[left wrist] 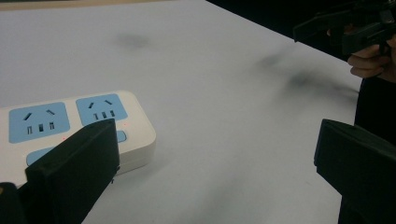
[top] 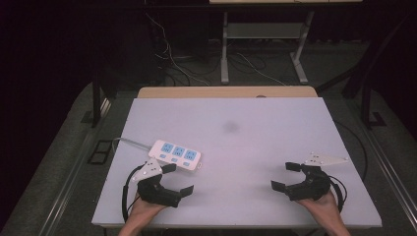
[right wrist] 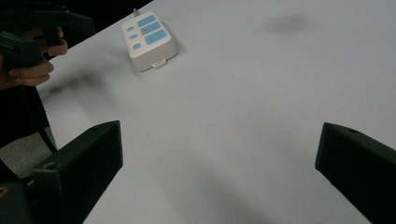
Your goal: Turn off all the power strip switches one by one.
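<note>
A white power strip (top: 175, 154) with blue sockets lies on the left half of the white tabletop (top: 255, 132), its cable leading off to the left. My left gripper (top: 178, 179) rests just in front of the strip, open, nothing between its jaws. In the left gripper view the power strip (left wrist: 74, 126) sits right behind the left jaw. Near the front right, my right gripper (top: 285, 176) is open with nothing in it. From the right gripper view the power strip (right wrist: 148, 39) lies far off at the upper left.
A faint dark smudge (top: 231, 127) marks the table's middle. A wooden board edge (top: 226, 92) runs behind the tabletop. Beyond it, on the floor, stand metal table legs (top: 224, 49) and loose cables (top: 172, 64).
</note>
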The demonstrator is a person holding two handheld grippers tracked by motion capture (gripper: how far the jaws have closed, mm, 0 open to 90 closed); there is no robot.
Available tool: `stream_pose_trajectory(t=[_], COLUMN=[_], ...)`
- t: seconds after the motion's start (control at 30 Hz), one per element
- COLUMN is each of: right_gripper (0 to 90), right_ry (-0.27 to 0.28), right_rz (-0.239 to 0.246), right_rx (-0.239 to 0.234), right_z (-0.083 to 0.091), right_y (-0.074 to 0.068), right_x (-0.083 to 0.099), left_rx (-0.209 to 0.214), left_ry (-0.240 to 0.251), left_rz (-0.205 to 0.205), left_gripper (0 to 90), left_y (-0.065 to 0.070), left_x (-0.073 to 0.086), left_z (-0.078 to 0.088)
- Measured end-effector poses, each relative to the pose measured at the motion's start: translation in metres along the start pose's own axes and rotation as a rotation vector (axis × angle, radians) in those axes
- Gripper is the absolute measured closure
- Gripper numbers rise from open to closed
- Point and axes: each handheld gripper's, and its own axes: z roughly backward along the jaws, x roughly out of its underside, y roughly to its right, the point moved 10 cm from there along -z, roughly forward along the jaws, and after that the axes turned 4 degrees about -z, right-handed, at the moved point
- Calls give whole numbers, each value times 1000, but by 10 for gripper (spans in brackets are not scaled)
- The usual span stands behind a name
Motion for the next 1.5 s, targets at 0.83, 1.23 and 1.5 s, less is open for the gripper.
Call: stream_pose_trajectory(t=[0.83,1.23,1.5], right_gripper=[7,7,7], right_ry=[-28,-37,-39], right_rz=[-12,-18,-14], right_rx=[-3,-5,-4], right_z=[3,4,4], right_y=[0,0,1], right_x=[5,7,8], left_rx=[12,38,44], left_ry=[-45,-114,-150], left_rz=[8,11,-4], left_gripper=[0,0,0], left_y=[5,9,8], left_x=[1,1,-3], left_z=[3,3,1])
